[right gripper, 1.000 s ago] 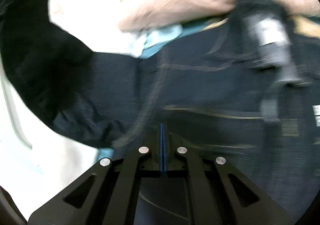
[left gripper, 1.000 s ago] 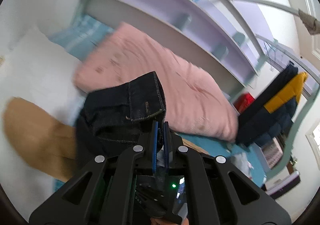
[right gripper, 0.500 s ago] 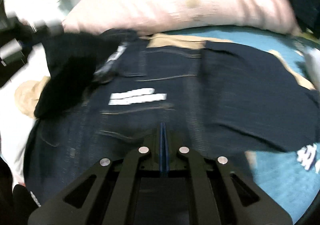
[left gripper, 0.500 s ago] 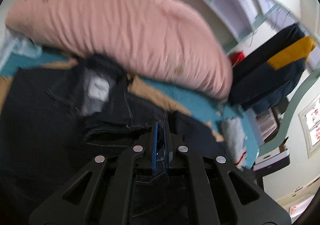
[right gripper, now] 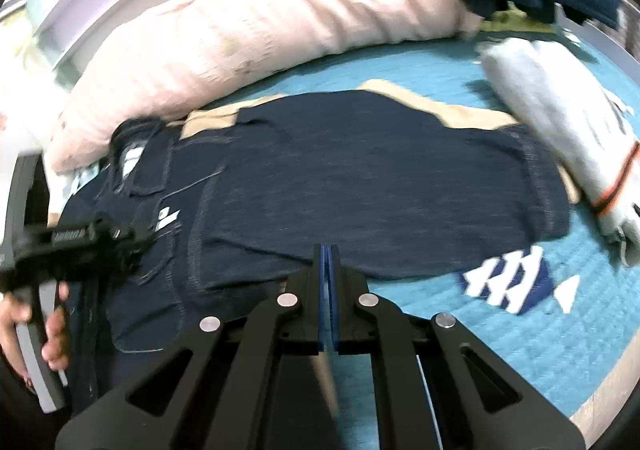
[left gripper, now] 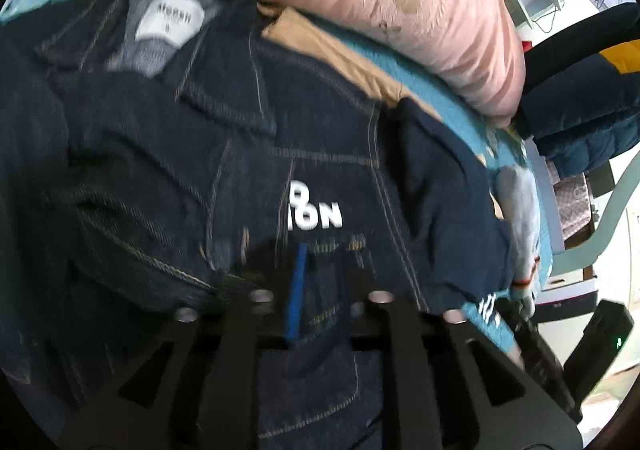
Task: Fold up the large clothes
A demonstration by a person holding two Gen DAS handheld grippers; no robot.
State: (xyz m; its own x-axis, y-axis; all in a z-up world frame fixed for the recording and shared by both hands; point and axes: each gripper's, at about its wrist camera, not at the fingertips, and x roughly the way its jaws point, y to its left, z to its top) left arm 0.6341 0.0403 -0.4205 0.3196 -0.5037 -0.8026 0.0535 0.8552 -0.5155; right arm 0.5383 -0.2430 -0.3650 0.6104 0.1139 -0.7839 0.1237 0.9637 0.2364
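Showing only in the right view, a hand [right gripper: 36,314] grips the apparently parted left gripper [right gripper: 132,234] over the denim jacket [right gripper: 360,177].

Bed covered in a teal quilted spread [right gripper: 440,65], printed with a navy-and-white motif [right gripper: 508,282] near its front edge. Lying on it: a dark denim jacket [right gripper: 380,177] laid out flat, collar and white neck label [left gripper: 170,19] toward the long pink pillow [right gripper: 260,21] that runs along the far side; tan fabric [right gripper: 404,91] shows from under the jacket's far edge. A rolled grey-white garment with an orange stripe [right gripper: 560,129] sits just beside the jacket's end, and a dark blue quilted coat [left gripper: 580,101] is heaped at the pillow's end.
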